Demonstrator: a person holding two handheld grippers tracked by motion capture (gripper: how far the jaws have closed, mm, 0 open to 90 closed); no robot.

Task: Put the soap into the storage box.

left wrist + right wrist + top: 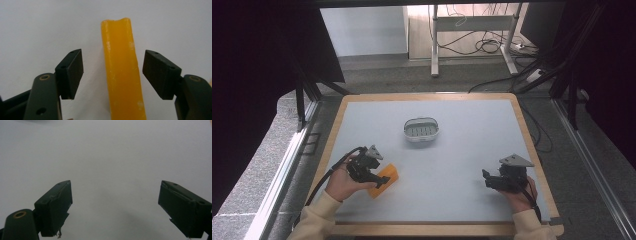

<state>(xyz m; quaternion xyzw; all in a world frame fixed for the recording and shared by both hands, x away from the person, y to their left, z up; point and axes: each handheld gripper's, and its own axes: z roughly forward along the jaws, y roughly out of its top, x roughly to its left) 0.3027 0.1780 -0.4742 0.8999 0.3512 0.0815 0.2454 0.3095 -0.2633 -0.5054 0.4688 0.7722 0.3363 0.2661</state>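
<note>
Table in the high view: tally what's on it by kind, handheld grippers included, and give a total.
Orange bar, between the open fingers of the left gripper: 1
White slotted dish, mid-table: 1
Handheld grippers, left gripper and right gripper, both open: 2
Total: 4

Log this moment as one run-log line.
left gripper: open, fingers either side of orange bar, not clamped | right gripper: open, over bare table | white dish: mid-table, untouched
</note>
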